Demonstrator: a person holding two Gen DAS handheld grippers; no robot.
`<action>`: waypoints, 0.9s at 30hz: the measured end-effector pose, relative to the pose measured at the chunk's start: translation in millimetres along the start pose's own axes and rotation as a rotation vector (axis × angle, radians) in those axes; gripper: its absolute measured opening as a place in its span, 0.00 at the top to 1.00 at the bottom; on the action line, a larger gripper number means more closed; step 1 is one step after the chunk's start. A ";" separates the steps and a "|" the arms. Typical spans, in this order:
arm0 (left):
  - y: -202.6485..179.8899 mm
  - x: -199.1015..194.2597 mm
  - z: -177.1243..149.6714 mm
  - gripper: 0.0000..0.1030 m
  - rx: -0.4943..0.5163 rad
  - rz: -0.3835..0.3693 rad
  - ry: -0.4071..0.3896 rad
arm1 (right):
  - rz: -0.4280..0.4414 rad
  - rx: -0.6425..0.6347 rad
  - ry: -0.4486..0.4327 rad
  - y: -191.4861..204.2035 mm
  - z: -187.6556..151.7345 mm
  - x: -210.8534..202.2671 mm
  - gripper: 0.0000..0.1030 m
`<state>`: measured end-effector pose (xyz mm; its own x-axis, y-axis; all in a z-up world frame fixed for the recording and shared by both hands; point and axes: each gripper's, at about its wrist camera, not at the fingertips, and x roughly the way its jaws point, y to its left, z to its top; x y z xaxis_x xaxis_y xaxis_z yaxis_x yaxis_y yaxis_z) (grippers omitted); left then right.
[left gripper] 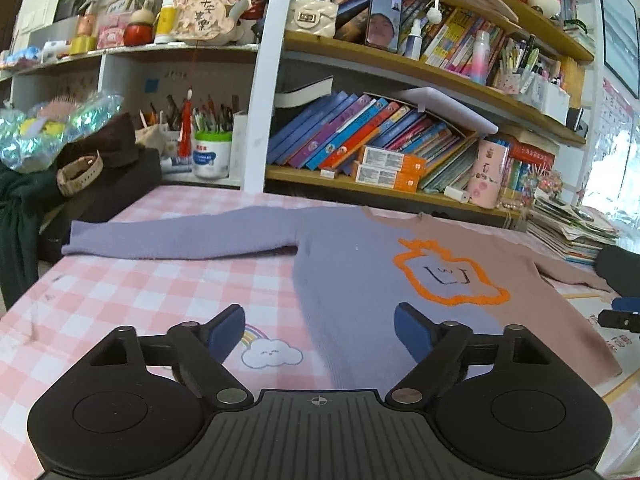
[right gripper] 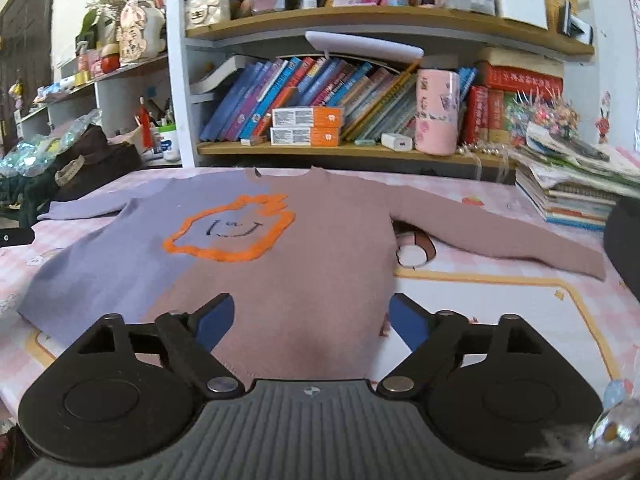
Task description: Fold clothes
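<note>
- While the sweater (right gripper: 304, 248) lies flat on the checked desk (left gripper: 132, 292), its front faces up, lilac on one half, dusty pink on the other, with an orange outline around a small face.
- Both sleeves stretch out sideways, the lilac one (left gripper: 176, 236) and the pink one (right gripper: 500, 232).
- My left gripper (left gripper: 320, 332) hovers over the lilac hem, jaws spread, nothing between them.
- My right gripper (right gripper: 310, 322) hangs above the pink hem, jaws likewise spread and empty.
- Behind, a bookshelf (right gripper: 360, 148) holds leaning books.

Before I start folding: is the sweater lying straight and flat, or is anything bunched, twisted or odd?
Nothing stands out. The sweater lies flat, front up, on the checked tablecloth, both sleeves spread sideways. Both grippers, left and right, are open and empty.
</note>
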<state>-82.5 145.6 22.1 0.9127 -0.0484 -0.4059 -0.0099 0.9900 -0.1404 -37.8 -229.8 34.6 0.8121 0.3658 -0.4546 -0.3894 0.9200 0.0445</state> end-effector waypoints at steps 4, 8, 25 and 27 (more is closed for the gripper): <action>0.3 1.8 5.0 0.10 0.027 0.022 -0.014 | 0.028 -0.026 -0.016 1.0 11.2 8.2 0.07; 4.0 5.8 11.8 0.08 0.044 0.064 -0.028 | 0.066 -0.068 -0.028 2.6 27.9 24.8 0.05; 53.7 60.0 38.4 0.06 -0.025 0.303 0.061 | 0.245 -0.202 0.017 14.0 43.8 117.8 0.04; 63.6 68.1 43.5 0.07 -0.041 0.331 0.080 | 0.247 -0.208 0.022 15.3 39.5 121.1 0.04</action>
<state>-3.2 211.1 24.8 0.8221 0.2625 -0.5052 -0.3178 0.9478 -0.0247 71.8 -165.8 15.4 0.6732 0.5692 -0.4720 -0.6560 0.7543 -0.0258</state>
